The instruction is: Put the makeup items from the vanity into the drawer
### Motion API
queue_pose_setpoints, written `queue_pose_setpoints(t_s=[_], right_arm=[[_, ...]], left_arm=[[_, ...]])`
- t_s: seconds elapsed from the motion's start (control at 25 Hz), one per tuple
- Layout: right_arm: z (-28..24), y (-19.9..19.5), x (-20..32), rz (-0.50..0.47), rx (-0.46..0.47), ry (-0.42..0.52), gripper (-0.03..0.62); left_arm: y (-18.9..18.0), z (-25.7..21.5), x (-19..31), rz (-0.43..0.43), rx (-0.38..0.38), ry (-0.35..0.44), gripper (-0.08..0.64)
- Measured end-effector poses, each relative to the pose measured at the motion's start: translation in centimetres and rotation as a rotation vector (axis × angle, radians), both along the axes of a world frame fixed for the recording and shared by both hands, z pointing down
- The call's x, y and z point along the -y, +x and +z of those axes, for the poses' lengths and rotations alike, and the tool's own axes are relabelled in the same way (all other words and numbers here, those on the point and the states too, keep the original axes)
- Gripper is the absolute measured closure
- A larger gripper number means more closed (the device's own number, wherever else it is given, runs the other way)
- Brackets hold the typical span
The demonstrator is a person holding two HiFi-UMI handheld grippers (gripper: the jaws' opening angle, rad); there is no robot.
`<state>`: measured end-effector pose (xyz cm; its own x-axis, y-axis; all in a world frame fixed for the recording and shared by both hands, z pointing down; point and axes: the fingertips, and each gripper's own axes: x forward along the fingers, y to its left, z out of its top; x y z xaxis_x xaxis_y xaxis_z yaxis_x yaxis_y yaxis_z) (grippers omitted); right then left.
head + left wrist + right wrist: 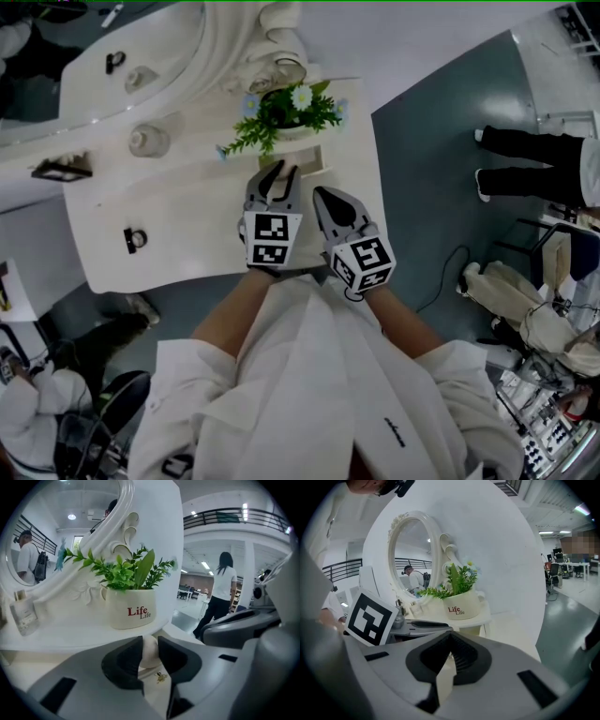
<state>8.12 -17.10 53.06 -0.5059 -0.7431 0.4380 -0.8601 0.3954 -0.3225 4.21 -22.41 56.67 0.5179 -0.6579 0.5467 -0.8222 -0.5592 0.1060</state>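
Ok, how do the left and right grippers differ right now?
The left gripper has its jaws closed on a small cream knob below the plant pot. The right gripper has its jaws meeting at the tips with nothing between them. In the head view the left gripper reaches further towards the pot, and the right gripper sits slightly back, beside it. Both point at the vanity.

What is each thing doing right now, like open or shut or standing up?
Left gripper: shut on the drawer knob.
Right gripper: shut, empty.
Drawer: looks closed.
Plant pot: upright.
Glass bottle: upright.
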Motion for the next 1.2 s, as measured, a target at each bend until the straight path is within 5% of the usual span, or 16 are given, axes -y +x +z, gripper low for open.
queue_pose_setpoints(t_s=[0.28, 0.68, 0.8, 1.2], right_arm=[[-0.1, 0.0, 0.0, 0.0, 0.002, -0.004, 0.575], [0.0, 0.2, 0.4, -0.001, -0.002, -0.003, 0.575], [-0.2, -0.1, 0.4, -0.004, 0.0, 0.001, 0.575], [-0.9, -0.1, 0.3, -0.01, -0.007, 0.015, 0.575]], left_arm=[[0.6, 0.1, 0.6, 0.11, -0.015, -0.018, 0.411], [-0.6, -0.3, 0.6, 0.066, -0.034, 0.015, 0.38], [-0.8, 0.3, 0.7, 0.057, -0.004, 0.006, 0.431], [-2.1, -3.2, 0.2, 0.043, -0.073, 0.117, 0.476]])
